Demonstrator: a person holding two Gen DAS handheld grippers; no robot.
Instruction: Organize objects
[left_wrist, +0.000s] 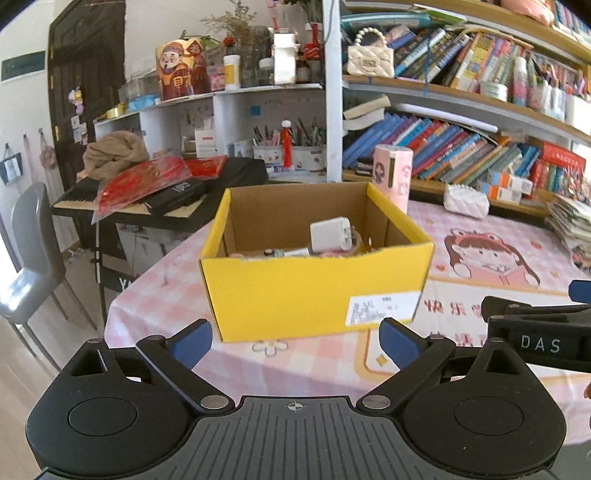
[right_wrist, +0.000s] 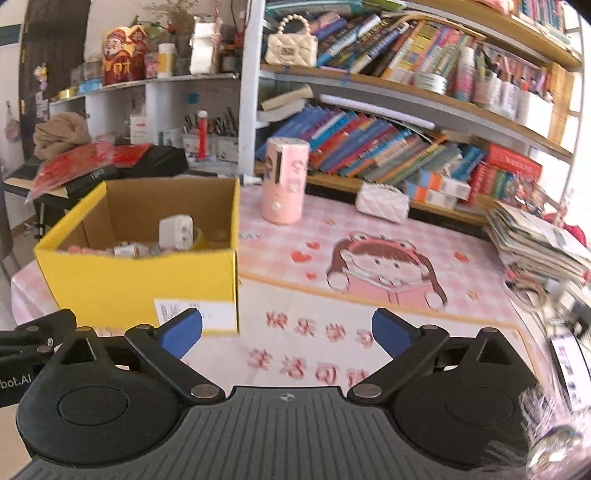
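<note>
A yellow cardboard box stands open on the pink checked tablecloth. Inside it lie a white charger plug and several small items. My left gripper hovers just in front of the box's near wall, jaws wide apart and holding nothing. My right gripper is to the right of the box over the printed cloth, also wide open and bare. The right gripper's body shows at the right edge of the left wrist view.
A pink cylindrical container and a white quilted pouch stand behind the box. A stack of magazines lies at the right. Bookshelves run along the back; a keyboard with red bags and a grey chair stand left.
</note>
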